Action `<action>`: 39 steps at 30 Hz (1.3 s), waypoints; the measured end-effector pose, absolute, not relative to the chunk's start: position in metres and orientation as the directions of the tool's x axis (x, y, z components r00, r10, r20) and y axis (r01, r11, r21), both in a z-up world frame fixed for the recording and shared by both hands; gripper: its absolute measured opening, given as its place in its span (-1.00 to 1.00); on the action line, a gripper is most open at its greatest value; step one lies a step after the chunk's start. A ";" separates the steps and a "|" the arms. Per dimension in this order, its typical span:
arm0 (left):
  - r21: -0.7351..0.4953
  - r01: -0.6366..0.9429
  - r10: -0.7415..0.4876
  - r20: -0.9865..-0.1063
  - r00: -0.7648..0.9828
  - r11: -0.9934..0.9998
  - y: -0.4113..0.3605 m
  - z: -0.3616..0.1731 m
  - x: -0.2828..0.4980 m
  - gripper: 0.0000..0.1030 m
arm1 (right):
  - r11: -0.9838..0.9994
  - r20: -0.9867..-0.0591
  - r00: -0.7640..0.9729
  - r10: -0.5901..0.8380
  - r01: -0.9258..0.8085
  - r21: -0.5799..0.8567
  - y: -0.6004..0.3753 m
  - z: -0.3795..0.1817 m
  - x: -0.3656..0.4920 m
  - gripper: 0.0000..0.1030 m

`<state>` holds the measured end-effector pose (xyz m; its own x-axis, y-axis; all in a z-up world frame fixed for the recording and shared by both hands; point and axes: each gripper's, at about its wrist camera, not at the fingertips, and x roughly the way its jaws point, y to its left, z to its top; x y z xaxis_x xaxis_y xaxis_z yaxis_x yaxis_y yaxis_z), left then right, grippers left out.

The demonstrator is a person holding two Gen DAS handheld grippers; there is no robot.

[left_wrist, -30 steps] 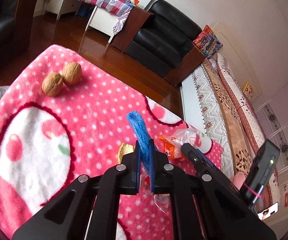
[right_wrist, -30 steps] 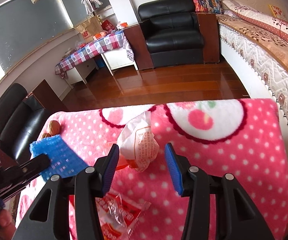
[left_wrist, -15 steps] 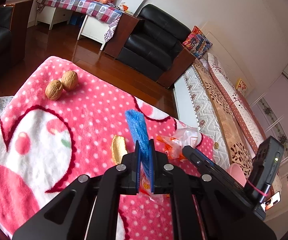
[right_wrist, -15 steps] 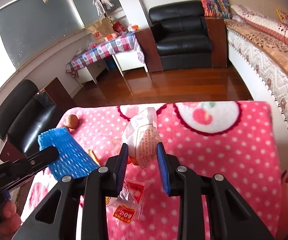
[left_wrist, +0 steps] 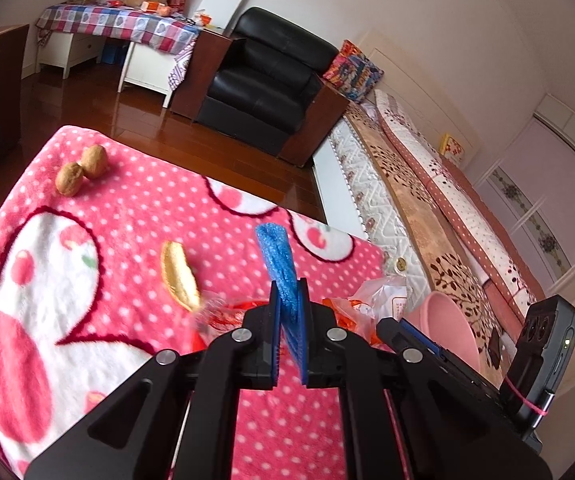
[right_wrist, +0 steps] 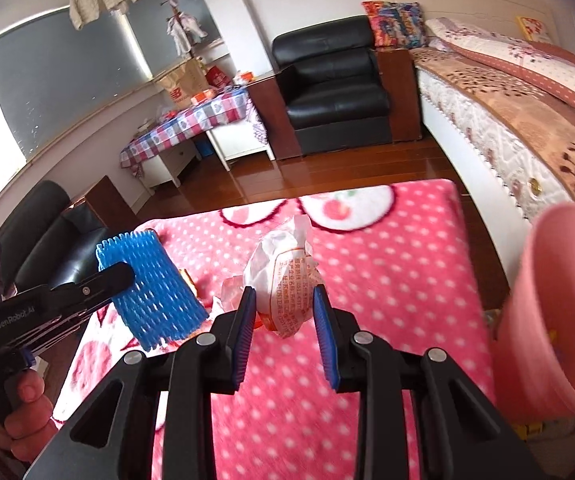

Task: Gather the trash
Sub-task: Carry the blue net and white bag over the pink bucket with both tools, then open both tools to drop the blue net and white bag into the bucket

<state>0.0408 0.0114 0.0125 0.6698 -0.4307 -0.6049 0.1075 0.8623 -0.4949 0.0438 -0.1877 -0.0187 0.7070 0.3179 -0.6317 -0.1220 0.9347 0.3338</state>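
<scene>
Our right hand-held gripper (right_wrist: pixel 283 316) clamps the crumpled white paper wrapper (right_wrist: pixel 287 276); left hand-held gripper (left_wrist: pixel 289 312) pinches blue foam netting (left_wrist: pixel 279 264); pink plastic bin (right_wrist: pixel 559 320) lies right of frame

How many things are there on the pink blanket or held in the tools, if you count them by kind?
Walnuts: 2
Peel piece: 1
Clear red wrapper: 1
Blue foam net, in left tool: 1
White paper wrapper, in right tool: 1
Total: 6
</scene>
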 end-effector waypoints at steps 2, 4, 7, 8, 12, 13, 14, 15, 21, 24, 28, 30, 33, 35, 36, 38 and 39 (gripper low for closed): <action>-0.487 0.133 -0.444 -0.607 0.659 0.863 -0.002 0.013 0.037 -0.88 | 0.937 -0.633 0.713 0.302 -0.102 0.333 -0.197 -0.019 0.033 -0.45; -0.479 0.160 -0.457 -0.608 0.649 0.863 -0.015 0.013 0.034 -0.88 | 0.939 -0.632 0.720 0.288 -0.081 0.336 -0.208 -0.018 0.022 -0.45; -0.451 0.195 -0.460 -0.609 0.646 0.871 -0.033 0.015 0.029 -0.88 | 0.940 -0.628 0.732 0.263 -0.047 0.339 -0.223 -0.014 0.011 -0.45; -0.446 0.207 -0.465 -0.610 0.642 0.871 -0.039 0.015 0.028 -0.88 | 0.940 -0.628 0.735 0.258 -0.041 0.338 -0.226 -0.014 0.008 -0.45; -0.430 0.250 -0.484 -0.613 0.624 0.867 -0.062 0.017 0.023 -0.88 | 0.940 -0.624 0.748 0.228 -0.002 0.340 -0.244 -0.010 -0.006 -0.45; -0.428 0.257 -0.487 -0.614 0.621 0.867 -0.065 0.017 0.021 -0.88 | 0.939 -0.622 0.751 0.221 0.009 0.343 -0.250 -0.010 -0.009 -0.45; -0.426 0.266 -0.493 -0.615 0.615 0.865 -0.069 0.017 0.021 -0.88 | 0.938 -0.621 0.754 0.214 0.017 0.345 -0.254 -0.009 -0.012 -0.45; -0.425 0.273 -0.497 -0.617 0.611 0.863 -0.073 0.017 0.020 -0.88 | 0.938 -0.620 0.756 0.209 0.024 0.345 -0.257 -0.008 -0.013 -0.45; -0.411 0.329 -0.525 -0.620 0.583 0.850 -0.106 0.018 0.019 -0.88 | 0.936 -0.613 0.773 0.163 0.076 0.345 -0.282 -0.006 -0.025 -0.44; -0.415 0.353 -0.545 -0.615 0.570 0.838 -0.118 0.017 0.020 -0.88 | 0.929 -0.609 0.780 0.145 0.105 0.356 -0.295 -0.007 -0.030 -0.44; -0.414 0.390 -0.568 -0.614 0.548 0.823 -0.139 0.017 0.020 -0.88 | 0.927 -0.606 0.788 0.111 0.138 0.349 -0.312 -0.007 -0.037 -0.44; -0.414 0.412 -0.583 -0.610 0.537 0.812 -0.153 0.018 0.021 -0.88 | 0.924 -0.607 0.789 0.095 0.157 0.348 -0.320 -0.008 -0.039 -0.44; -0.410 0.441 -0.600 -0.606 0.523 0.799 -0.170 0.018 0.020 -0.88 | 0.914 -0.612 0.788 0.073 0.192 0.357 -0.336 -0.012 -0.044 -0.44; -0.405 0.462 -0.610 -0.608 0.508 0.789 -0.184 0.018 0.020 -0.88 | 0.907 -0.616 0.786 0.054 0.219 0.360 -0.346 -0.015 -0.048 -0.44; -0.402 0.470 -0.613 -0.609 0.503 0.786 -0.189 0.018 0.020 -0.88 | 0.904 -0.617 0.785 0.048 0.228 0.362 -0.351 -0.016 -0.049 -0.44; -0.396 0.489 -0.621 -0.609 0.494 0.777 -0.202 0.018 0.021 -0.88 | 0.897 -0.619 0.785 0.034 0.249 0.364 -0.361 -0.018 -0.051 -0.44; -0.394 0.496 -0.624 -0.609 0.489 0.774 -0.207 0.018 0.021 -0.88 | 0.894 -0.619 0.785 0.026 0.258 0.365 -0.366 -0.018 -0.053 -0.44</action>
